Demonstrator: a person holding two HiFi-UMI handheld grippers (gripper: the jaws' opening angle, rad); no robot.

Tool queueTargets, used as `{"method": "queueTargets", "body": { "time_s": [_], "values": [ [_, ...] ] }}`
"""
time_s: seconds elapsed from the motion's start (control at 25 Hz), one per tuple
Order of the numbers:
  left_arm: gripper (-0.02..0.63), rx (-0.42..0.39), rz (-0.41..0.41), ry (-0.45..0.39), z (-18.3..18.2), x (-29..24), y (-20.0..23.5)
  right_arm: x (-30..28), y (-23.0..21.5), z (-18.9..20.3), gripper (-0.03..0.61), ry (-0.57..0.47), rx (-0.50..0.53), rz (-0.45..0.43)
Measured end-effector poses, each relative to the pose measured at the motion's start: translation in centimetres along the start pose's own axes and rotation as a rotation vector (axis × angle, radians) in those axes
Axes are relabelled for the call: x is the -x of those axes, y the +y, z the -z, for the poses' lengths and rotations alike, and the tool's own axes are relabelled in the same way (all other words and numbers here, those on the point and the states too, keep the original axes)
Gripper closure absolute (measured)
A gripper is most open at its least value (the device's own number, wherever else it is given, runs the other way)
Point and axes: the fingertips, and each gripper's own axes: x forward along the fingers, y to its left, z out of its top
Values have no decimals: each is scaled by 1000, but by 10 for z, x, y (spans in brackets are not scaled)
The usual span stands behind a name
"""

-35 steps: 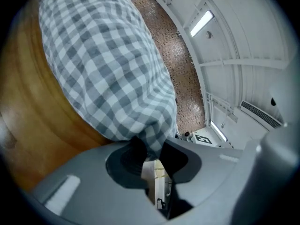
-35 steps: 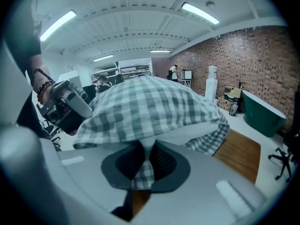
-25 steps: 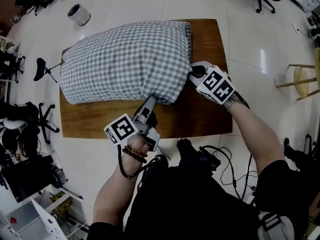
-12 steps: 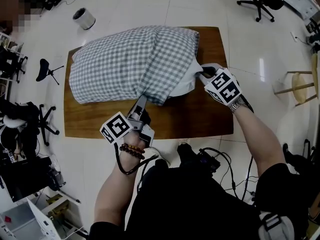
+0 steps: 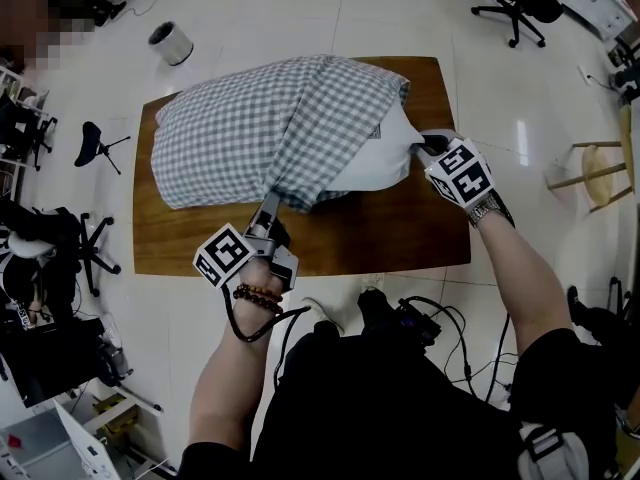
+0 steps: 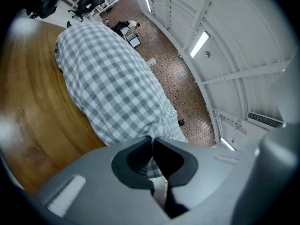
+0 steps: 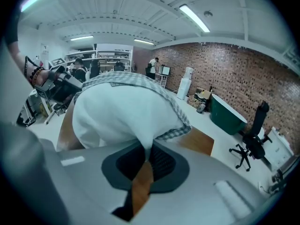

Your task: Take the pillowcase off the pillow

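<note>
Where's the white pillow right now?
Head view, right side of the brown wooden table: the white pillow pokes out of the grey checked pillowcase, its corner pinched by the right gripper.

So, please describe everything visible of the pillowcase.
The pillowcase is grey-and-white checked cloth covering most of the white pillow on the wooden table. Its open end, at the right in the head view, is drawn back, baring the pillow's corner. The left claw is shut on its near edge, where it bunches into a fold; the right claw pinches the pillow.
</note>
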Motion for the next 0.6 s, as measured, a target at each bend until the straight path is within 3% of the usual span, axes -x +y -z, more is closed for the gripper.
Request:
{"method": "queueTargets", "body": {
  "time_s": [0.16,0.48,0.6],
  "values": [
    [607,-19,-13,-11,-2,-1,1,7,-21,14,565,5,-43,30],
    [606,-19,-10,41,-2,24,11,3,16,16,563,27,-84,41],
    [599,-40,0,87,4,31,-6,13,32,8,516,39,-75,26]
  ]
}}
